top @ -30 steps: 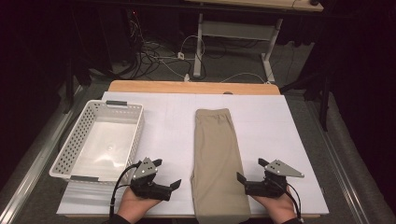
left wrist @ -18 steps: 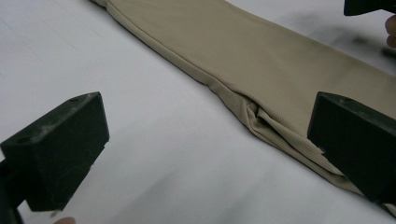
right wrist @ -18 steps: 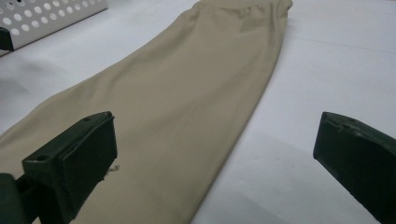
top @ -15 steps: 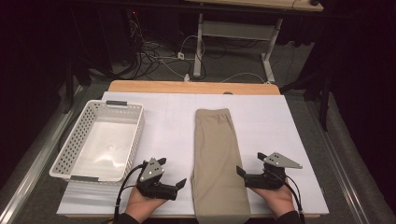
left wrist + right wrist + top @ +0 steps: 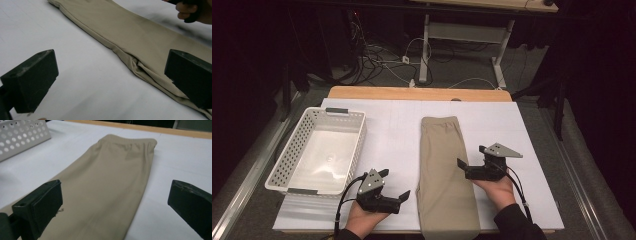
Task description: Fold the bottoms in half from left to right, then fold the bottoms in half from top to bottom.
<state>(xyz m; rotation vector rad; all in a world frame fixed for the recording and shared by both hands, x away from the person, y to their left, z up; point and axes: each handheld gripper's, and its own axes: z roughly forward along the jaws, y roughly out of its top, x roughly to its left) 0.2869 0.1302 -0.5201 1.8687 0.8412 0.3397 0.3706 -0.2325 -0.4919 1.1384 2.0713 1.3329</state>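
Folded trousers (image 5: 443, 172) lie between both wide-apart jaws (edges only).

white basket (image 5: 292, 155), white table (image 5: 532, 130), floor cables (image 5: 382, 60)

A lab: black curtains (image 5: 257, 60), floor cables (image 5: 382, 62), covered test table (image 5: 392, 130).

Each hand holds a black gripper: the left gripper (image 5: 406, 196) and right gripper (image 5: 460, 164) both carry a grey three-cornered plate on top and trail a black cable. Their jaws are blocky, matte black and scuffed. Dark sleeves cover the forearms.
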